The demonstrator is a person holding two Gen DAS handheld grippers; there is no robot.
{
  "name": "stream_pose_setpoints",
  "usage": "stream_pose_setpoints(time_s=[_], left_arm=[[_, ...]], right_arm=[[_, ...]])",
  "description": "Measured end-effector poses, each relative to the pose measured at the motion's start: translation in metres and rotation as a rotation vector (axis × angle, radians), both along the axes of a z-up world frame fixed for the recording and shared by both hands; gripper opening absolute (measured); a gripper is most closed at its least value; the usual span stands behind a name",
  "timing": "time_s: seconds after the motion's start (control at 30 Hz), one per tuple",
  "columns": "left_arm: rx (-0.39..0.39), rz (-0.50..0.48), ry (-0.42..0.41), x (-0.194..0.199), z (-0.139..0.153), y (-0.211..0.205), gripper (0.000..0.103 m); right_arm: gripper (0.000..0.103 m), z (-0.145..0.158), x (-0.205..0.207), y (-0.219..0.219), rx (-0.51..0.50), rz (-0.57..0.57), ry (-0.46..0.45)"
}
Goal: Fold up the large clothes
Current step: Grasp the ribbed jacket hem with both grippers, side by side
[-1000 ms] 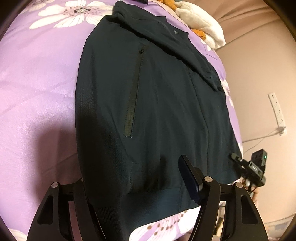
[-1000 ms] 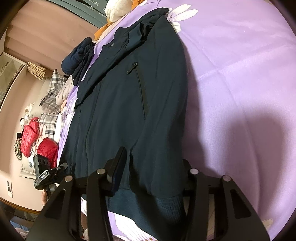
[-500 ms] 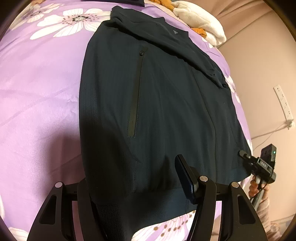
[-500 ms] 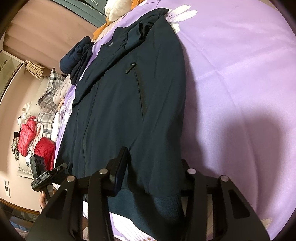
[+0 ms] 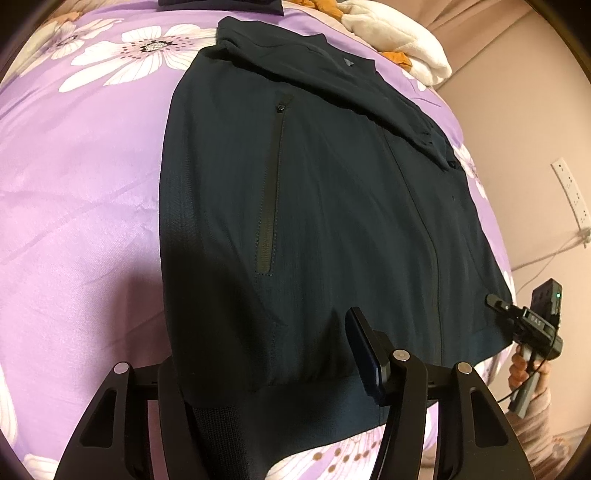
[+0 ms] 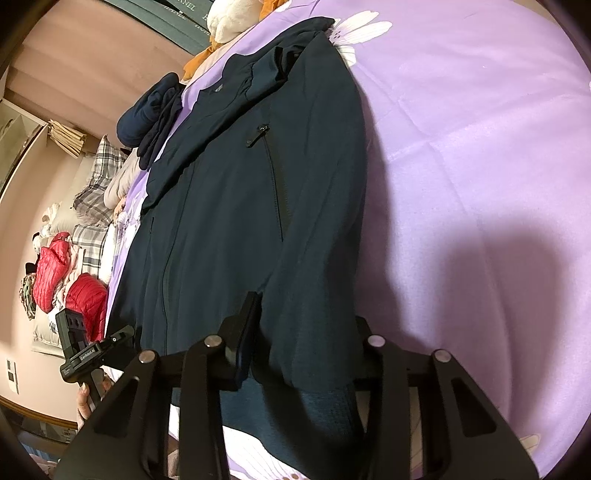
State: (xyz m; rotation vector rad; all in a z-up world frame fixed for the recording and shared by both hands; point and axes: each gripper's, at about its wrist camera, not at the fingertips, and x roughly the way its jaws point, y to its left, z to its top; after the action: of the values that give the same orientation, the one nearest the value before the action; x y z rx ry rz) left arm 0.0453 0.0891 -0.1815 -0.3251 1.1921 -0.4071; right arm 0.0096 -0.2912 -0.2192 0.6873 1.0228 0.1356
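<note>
A dark navy zip jacket (image 5: pixel 332 192) lies flat on a purple floral bedspread (image 5: pixel 74 184), sleeves folded in, collar far from me. My left gripper (image 5: pixel 266 365) straddles the ribbed hem at one bottom corner, with one finger (image 5: pixel 365 354) above the cloth and the other under it. My right gripper (image 6: pixel 306 350) straddles the opposite bottom corner of the jacket (image 6: pixel 240 206) the same way, with one finger (image 6: pixel 243 332) on top. Each gripper shows in the other's view, at the hem's far end (image 5: pixel 532 321) (image 6: pixel 88 350). The jaws stand wide around the fabric.
A white and orange plush pile (image 5: pixel 399 33) lies beyond the collar. Folded dark clothes (image 6: pixel 151 110), plaid pillows (image 6: pixel 92 192) and red puffer jackets (image 6: pixel 70 280) sit along the bed's far side. A wall (image 5: pixel 535 129) with a power strip runs alongside the bed.
Both grippers have shifted slightly at the hem, and the view of the jacket has moved a little. The hem stays between the fingers.
</note>
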Motion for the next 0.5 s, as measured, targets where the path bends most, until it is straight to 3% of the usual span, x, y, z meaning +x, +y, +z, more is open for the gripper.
stream_pose_setpoints(time_s=[0.3, 0.5], left_arm=[[-0.012, 0.037, 0.003, -0.0012, -0.0009, 0.0053, 0.045], [0.030, 0.059, -0.010, -0.0009, 0.0002, 0.0060, 0.032]], right_arm=[[0.031, -0.0002, -0.0021, -0.0005, -0.001, -0.008, -0.003], [0.023, 0.0025, -0.0034, 0.0032, -0.009, -0.001, -0.020]])
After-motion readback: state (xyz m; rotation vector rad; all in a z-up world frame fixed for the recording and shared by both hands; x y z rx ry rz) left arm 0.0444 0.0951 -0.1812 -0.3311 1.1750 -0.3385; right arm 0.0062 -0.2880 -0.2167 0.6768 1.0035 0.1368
